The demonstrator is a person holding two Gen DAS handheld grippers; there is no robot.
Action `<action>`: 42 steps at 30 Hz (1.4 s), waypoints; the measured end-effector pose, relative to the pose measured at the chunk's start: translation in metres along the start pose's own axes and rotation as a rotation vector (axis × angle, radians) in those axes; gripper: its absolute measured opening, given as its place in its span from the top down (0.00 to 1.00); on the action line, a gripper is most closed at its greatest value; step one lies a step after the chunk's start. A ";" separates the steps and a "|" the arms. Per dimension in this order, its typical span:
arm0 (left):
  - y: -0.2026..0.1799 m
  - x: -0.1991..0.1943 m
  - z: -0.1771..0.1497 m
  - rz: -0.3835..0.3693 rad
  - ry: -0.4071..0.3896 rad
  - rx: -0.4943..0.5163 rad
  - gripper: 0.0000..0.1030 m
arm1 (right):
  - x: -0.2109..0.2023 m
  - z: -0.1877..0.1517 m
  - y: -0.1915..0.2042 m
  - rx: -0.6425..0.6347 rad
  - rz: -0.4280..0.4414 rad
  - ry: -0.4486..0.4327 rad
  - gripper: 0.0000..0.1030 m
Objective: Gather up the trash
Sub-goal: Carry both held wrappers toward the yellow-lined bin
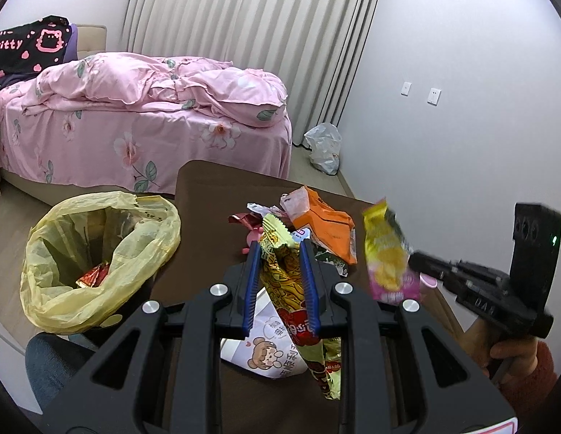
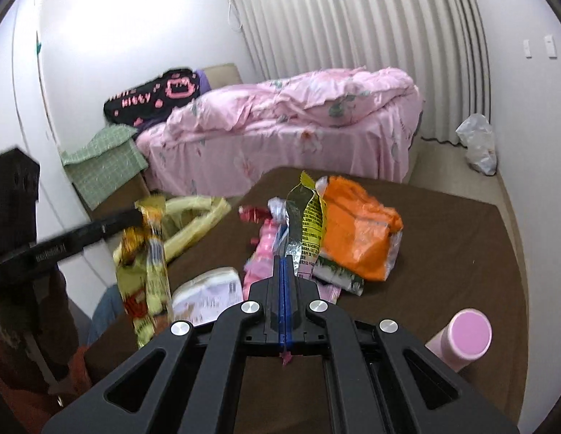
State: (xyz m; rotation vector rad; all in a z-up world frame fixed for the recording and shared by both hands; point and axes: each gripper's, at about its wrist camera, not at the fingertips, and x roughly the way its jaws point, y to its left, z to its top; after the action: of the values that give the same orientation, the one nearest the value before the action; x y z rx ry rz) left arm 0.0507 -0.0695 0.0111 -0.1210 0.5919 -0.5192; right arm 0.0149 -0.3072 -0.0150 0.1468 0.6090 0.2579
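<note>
My left gripper [image 1: 279, 249] is shut on a long yellow and red snack wrapper [image 1: 286, 282] that hangs down between its blue pads above the brown table [image 1: 208, 188]. In the right wrist view the left gripper [image 2: 137, 217] and that wrapper [image 2: 146, 256] are at the left. My right gripper [image 2: 283, 264] is shut on a yellow and pink chip bag [image 2: 307, 217], lifted off the table. From the left wrist view the right gripper [image 1: 412, 255] holds the chip bag [image 1: 385, 253] at the right. A yellow trash bag [image 1: 99, 253] stands open left of the table, a red wrapper inside.
An orange bag [image 2: 356, 231], several small wrappers [image 1: 251, 217] and a white printed package [image 2: 208, 296] lie on the table. A pink bottle [image 2: 465, 336] stands at the near right. A pink bed [image 1: 154, 108] is behind; a white plastic bag [image 1: 324, 148] sits by the wall.
</note>
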 end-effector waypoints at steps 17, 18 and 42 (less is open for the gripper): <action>0.027 0.006 -0.010 0.041 0.040 -0.059 0.80 | 0.019 -0.059 -0.014 -0.069 -0.078 0.141 0.52; 0.027 0.007 -0.011 0.039 0.042 -0.063 0.80 | 0.016 -0.061 -0.018 -0.055 -0.097 0.131 0.51; 0.017 0.011 -0.013 0.014 0.038 -0.035 0.80 | 0.017 -0.041 -0.037 0.056 -0.083 0.098 0.95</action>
State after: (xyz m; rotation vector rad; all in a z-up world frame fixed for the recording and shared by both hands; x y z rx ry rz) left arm 0.0588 -0.0602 -0.0091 -0.1400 0.6384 -0.4986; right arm 0.0121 -0.3351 -0.0654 0.1632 0.7180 0.1686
